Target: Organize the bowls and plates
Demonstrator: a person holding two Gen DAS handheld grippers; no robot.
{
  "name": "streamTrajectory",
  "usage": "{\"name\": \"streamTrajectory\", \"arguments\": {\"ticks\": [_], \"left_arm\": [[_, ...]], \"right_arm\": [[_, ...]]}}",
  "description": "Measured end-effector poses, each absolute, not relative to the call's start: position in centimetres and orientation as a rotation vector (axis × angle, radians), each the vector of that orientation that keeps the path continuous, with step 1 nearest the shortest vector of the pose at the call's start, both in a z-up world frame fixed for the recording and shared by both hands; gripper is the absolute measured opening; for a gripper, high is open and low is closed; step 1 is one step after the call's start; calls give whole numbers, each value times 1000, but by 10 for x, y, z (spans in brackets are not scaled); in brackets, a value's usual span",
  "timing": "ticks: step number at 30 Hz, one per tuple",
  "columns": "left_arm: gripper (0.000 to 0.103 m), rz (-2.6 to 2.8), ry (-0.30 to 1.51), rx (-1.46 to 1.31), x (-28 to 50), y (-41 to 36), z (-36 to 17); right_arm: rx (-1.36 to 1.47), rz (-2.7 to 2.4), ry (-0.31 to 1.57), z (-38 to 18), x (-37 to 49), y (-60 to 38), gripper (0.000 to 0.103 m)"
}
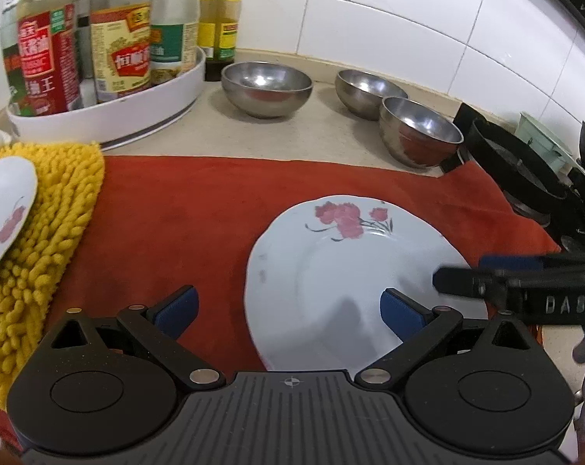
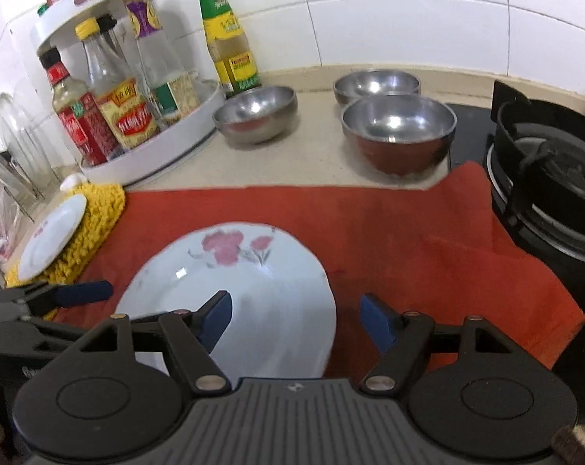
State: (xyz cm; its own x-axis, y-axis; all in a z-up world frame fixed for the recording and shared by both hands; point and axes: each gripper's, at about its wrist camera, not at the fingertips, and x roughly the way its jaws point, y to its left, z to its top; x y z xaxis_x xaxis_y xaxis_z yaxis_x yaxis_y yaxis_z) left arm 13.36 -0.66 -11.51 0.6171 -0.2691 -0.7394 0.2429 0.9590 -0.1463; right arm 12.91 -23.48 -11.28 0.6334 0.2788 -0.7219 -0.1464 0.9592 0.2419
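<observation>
Here, round white china plate with pink flowers (image 1: 354,271) flat on red cloth (image 1: 176,213), near centre. Left gripper (image 1: 288,310) and right gripper (image 2: 296,321) both wide open, empty, straddling its rim. Risk: glazed rim slipping from fingers (image 1: 401,314), or grippers colliding. Far: three steel bowls (image 2: 397,131), bottle tray (image 2: 157,147). Left: second plate (image 2: 52,236) on yellow mat (image 1: 40,252). Right: black stove (image 2: 544,186).

The right claw (image 2: 294,323) is wide open over a white flowered plate (image 2: 253,290) on a red cloth (image 2: 408,240). Three shiny metal bowls (image 2: 399,131) sit behind on the counter (image 2: 315,159).
</observation>
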Motion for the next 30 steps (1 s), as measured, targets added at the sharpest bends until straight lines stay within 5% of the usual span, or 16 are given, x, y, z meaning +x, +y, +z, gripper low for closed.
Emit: {"name": "streamTrajectory", "arguments": {"ticks": [30], "left_arm": [[103,-397,961,-169,164,-5,-128]], "right_arm": [[399,341,993,-130,159,-237,77]]}}
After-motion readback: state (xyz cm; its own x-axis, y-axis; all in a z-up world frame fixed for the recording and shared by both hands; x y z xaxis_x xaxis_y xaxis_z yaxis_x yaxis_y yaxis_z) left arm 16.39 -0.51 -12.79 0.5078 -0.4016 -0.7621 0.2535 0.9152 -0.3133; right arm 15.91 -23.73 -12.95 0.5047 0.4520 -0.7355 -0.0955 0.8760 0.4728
